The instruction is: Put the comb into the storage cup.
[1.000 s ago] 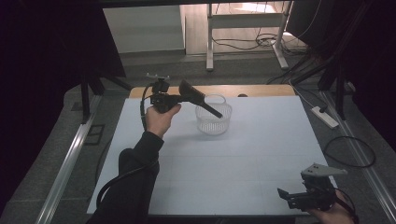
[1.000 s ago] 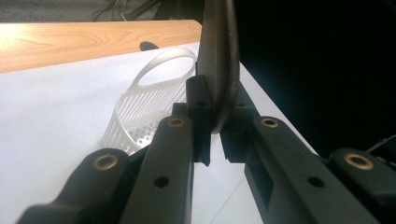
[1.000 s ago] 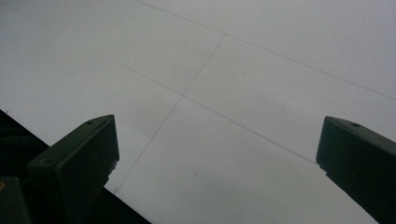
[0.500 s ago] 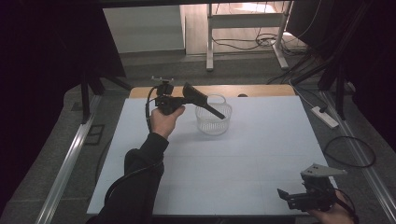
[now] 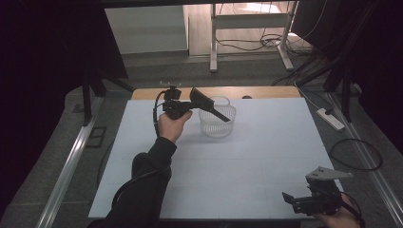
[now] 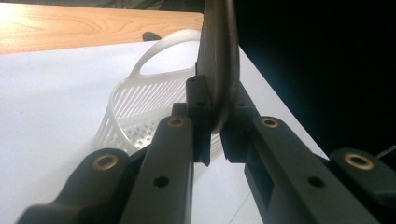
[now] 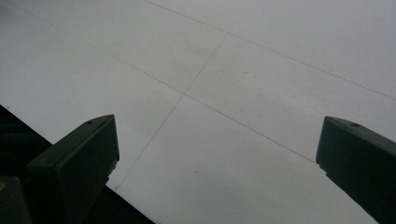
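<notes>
At the back of the white table (image 5: 247, 161), my left gripper (image 5: 190, 105) is shut on a black flat tool (image 5: 205, 102). The tool's narrow end slants down over a white slotted basket (image 5: 217, 122). In the left gripper view the jaws clamp the tool's dark blade (image 6: 217, 70) edge-on, with the basket (image 6: 140, 105) just behind and below. My right gripper (image 5: 304, 202) rests low at the table's near right corner. It stands open, and in the right gripper view (image 7: 217, 149) only bare table lies between its jaws.
A strip of wooden tabletop (image 5: 266, 91) runs behind the white sheet, with a small dark thing on it beyond the basket. A power strip (image 5: 330, 118) and cables lie on the floor at the right. Metal rails flank the table.
My left gripper has shifted a little to the right with the black tool, bringing it farther over the basket. The right gripper has stayed put.
</notes>
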The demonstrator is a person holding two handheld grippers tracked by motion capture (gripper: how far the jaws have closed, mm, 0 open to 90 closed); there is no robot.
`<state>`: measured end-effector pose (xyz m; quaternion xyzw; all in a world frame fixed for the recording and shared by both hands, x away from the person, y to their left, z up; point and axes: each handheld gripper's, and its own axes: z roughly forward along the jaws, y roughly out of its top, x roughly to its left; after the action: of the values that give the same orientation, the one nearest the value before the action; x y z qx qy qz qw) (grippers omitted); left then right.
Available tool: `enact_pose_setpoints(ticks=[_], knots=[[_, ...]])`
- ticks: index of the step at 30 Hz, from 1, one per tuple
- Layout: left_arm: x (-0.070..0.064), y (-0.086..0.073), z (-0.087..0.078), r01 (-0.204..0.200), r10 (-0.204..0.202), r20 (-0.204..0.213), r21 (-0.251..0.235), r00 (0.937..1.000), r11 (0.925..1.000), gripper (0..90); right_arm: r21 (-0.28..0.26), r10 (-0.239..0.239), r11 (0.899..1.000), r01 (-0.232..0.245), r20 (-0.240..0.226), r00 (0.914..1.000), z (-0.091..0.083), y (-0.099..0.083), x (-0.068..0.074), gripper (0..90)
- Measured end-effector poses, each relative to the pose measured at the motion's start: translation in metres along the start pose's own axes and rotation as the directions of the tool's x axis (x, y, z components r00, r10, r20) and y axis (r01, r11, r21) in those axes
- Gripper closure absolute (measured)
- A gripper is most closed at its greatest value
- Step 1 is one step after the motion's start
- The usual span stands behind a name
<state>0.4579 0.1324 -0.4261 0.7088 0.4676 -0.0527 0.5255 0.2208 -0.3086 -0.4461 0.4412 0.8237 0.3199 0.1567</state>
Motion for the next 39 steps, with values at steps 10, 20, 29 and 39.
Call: enact_pose_setpoints(ticks=[10,20,29,39], knots=[[0.001,-0.006,0.01,0.009,-0.009,-0.006,0.003,0.9999,1.0,83.0,0.0,-0.001,1.0,0.001,-0.001,1.0,0.0,0.0,0.0,0.0],[0.006,-0.012,0.016,0.02,-0.02,-0.018,0.011,0.9996,0.9997,83.0,0.004,-0.005,1.0,0.005,-0.001,1.0,0.0,0.0,0.0,0.1],[0.013,-0.018,0.019,0.048,-0.048,-0.019,0.011,0.9987,0.9988,82.8,0.007,-0.006,1.0,0.006,-0.002,1.0,0.001,0.0,0.0,0.2],[0.019,-0.023,0.019,0.083,-0.083,-0.013,-0.001,0.9965,0.9966,82.5,0.012,-0.005,1.0,0.005,-0.003,1.0,0.001,0.0,0.0,0.6]])
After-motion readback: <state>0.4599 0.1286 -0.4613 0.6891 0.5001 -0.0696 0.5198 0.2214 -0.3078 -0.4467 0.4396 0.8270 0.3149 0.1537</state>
